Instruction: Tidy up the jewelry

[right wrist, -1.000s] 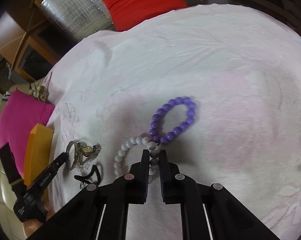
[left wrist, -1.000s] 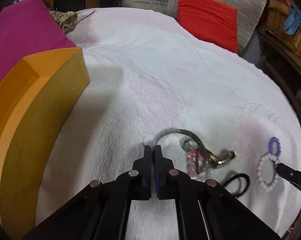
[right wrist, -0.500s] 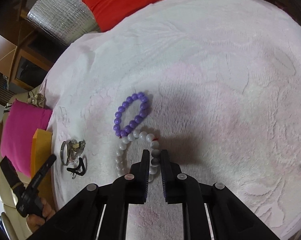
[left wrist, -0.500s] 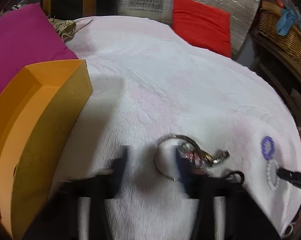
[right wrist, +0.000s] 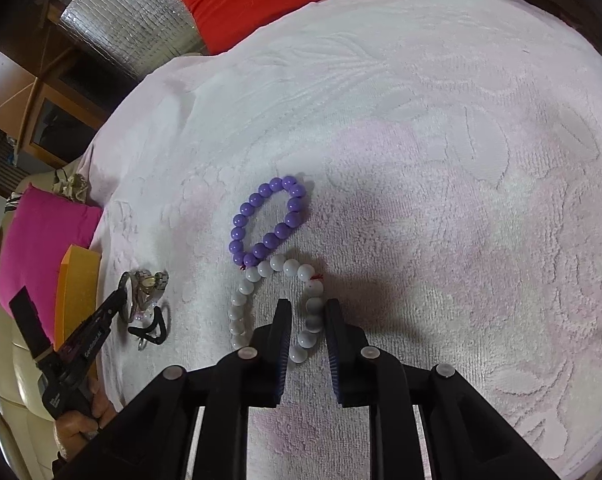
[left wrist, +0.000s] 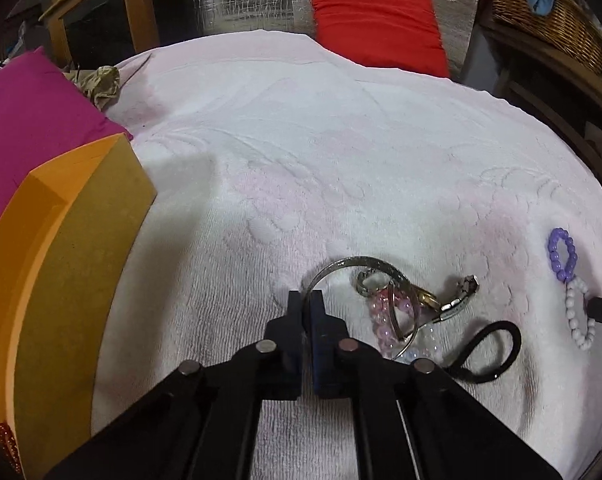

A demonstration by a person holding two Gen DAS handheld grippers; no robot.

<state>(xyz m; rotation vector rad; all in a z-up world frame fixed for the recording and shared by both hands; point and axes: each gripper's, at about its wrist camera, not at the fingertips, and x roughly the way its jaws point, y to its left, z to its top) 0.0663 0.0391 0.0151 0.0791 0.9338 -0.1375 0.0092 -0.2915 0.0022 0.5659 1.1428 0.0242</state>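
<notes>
Right tool (right wrist: 308,312) parted astride near side of white bead bracelet (right wrist: 277,304), loop running away toward purple bracelet (right wrist: 267,220); left tool (left wrist: 306,300) clenched on silver bangle (left wrist: 357,268).

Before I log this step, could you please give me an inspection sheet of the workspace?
Surface: white towel, wrinkled.
Job's things: orange box at left; purple bracelet touching white bracelet; metal bangle tangled with pink bracelet.
Clutter: black hair tie.
Grippers: left gripper shut on the bangle's rim; right gripper open astride the white bracelet.
Cables: nothing seen.
Surroundings: magenta cushion, red cushion, wicker basket.
</notes>
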